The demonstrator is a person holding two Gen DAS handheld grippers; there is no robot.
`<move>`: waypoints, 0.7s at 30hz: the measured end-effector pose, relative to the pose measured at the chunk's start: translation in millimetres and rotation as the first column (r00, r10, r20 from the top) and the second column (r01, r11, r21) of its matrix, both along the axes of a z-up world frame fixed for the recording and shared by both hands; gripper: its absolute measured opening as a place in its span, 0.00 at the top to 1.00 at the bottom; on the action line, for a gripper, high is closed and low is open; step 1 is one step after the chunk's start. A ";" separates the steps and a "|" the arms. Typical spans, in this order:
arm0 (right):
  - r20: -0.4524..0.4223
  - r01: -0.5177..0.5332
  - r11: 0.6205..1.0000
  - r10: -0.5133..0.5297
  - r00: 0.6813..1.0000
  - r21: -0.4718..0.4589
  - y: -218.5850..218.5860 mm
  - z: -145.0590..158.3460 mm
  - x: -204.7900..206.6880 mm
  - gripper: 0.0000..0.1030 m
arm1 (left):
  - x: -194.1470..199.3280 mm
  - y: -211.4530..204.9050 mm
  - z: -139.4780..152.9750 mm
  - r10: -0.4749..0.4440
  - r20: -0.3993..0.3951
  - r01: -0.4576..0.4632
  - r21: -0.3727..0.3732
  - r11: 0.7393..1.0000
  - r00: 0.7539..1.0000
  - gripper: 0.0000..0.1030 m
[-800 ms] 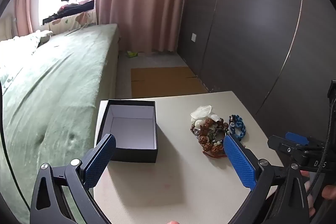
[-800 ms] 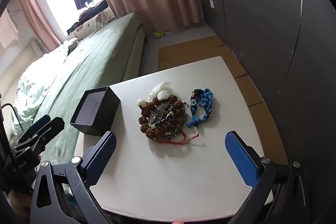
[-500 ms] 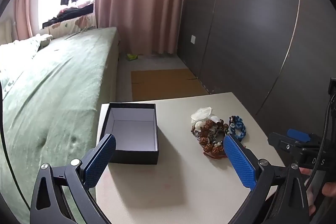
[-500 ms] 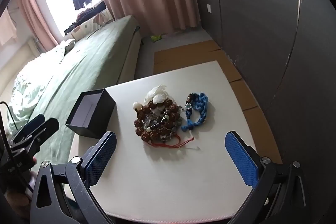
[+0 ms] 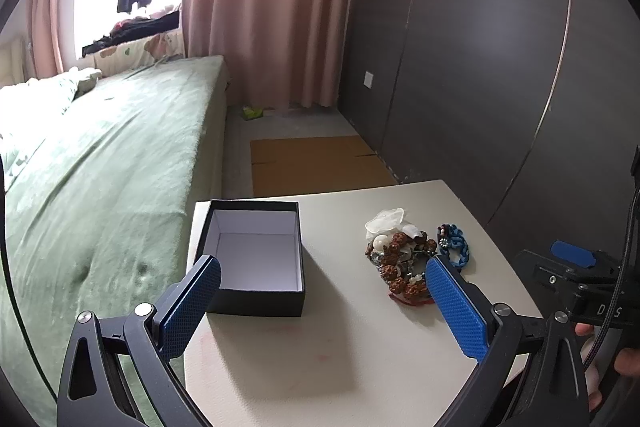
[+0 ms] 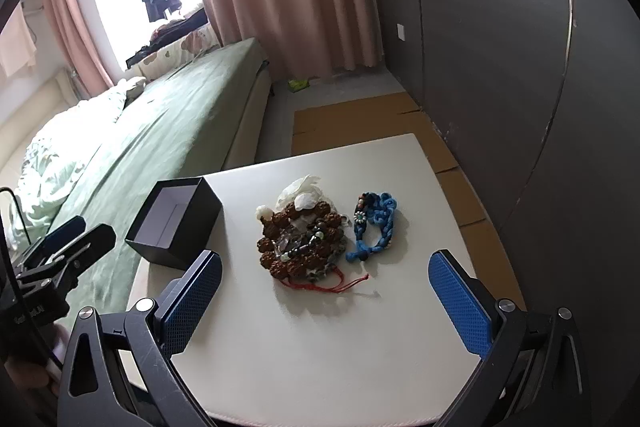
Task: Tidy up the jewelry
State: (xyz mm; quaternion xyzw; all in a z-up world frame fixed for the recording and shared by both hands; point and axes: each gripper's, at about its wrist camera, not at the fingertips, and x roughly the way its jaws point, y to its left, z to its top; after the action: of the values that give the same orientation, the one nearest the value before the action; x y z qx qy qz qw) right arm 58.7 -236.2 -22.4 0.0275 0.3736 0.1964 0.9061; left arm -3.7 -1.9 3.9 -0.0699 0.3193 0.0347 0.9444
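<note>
A: Jewelry?
B: Heaped on the bench [image 6: 320,347]: brown bead bracelets [image 6: 302,241], blue braided bracelet [image 6: 374,227] just beside. Black box [image 6: 176,223] to the left, open.
A: Jaws?
B: Left gripper [image 5: 320,311] spread wide, holding nothing. Right gripper [image 6: 326,303] likewise.

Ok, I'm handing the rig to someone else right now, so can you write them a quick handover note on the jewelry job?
Left gripper: open, empty, above the near edge of the table.
Right gripper: open, empty, aimed at the jewelry.
Black box: open and empty, at the table's left side.
Beaded bracelet pile: mid-table, with a red cord and a clear bag under it. Blue braided bracelet: just right of the pile.
Done: nothing is in the box.
Left: probably move every piece into the box.
</note>
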 end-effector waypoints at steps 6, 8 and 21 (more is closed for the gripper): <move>0.007 0.007 1.000 -0.007 1.000 -0.002 -1.0 0.4 0.4 0.00 | 1.0 -4.8 -0.7 -0.010 -0.001 0.010 0.008 1.000 1.000 0.01; 0.010 0.007 1.000 -0.007 1.000 -0.002 -1.1 0.6 0.9 0.00 | 1.0 -5.5 -0.7 -0.011 0.001 0.011 0.011 1.000 1.000 0.01; 0.020 0.004 1.000 -0.004 1.000 -0.009 -0.3 1.6 0.6 0.00 | 1.5 -5.1 0.0 -0.006 0.003 0.006 0.006 1.000 1.000 0.01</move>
State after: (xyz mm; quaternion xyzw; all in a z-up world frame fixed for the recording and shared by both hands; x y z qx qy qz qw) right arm 59.3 -236.5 -20.7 0.0221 0.3655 0.1929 0.9103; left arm -2.3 -7.1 3.9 -0.0661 0.3182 0.0329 0.9452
